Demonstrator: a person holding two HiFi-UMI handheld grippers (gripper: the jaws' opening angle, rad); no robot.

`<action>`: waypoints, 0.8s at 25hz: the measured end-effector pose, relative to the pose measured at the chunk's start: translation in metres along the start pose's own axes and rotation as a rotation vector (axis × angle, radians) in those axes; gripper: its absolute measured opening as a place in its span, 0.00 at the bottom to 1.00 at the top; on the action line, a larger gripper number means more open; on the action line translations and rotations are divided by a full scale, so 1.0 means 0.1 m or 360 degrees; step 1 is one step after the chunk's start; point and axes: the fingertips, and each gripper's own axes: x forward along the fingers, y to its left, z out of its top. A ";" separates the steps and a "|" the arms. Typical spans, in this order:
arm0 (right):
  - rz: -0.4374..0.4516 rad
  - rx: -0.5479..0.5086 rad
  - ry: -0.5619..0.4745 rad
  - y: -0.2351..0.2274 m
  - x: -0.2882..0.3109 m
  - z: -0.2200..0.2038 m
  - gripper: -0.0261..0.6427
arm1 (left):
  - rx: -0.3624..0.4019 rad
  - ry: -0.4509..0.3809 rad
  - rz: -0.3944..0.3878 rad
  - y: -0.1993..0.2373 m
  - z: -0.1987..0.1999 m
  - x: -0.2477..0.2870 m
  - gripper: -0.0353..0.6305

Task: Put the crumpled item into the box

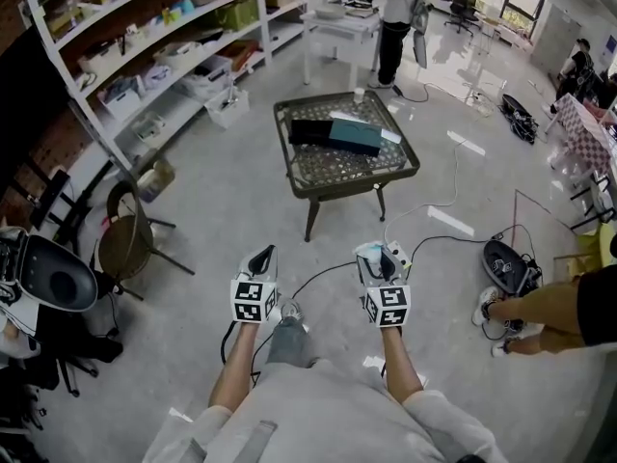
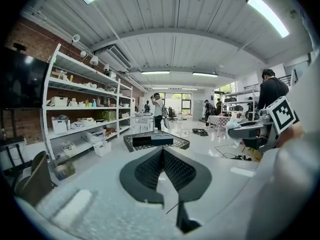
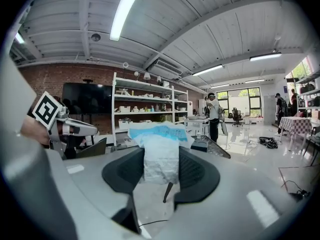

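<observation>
Cut off by the lower edge: grey-shirted torso (image 1: 318,413), forearms only partly seen. Well ahead on the floor, mesh-topped surface (image 1: 294,183) carrying dark box (image 1: 354,138); open or lidded, impossible to tell. Clamped in right claw (image 3: 161,156): crumpled white-and-blue bag (image 3: 160,139), held low over the floor, well apart from that box. Blue print on it too blurred to read. Tips of left claw (image 2: 162,153) together, nothing between.

Pale grey shirt (image 1: 318,408); left gripper (image 1: 262,257) and right gripper (image 1: 378,258): black jaws, black-and-white marker cubes (image 1: 252,300).
</observation>
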 end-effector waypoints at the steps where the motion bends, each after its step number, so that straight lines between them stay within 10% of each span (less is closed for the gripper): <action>1: -0.0001 -0.0002 0.0003 -0.02 0.06 0.00 0.30 | -0.0001 0.0003 -0.0004 0.03 0.00 0.07 0.06; 20: -0.0117 -0.0057 -0.0016 -0.67 2.09 0.74 0.30 | 0.0014 -0.0057 -0.0172 1.09 0.79 2.10 0.06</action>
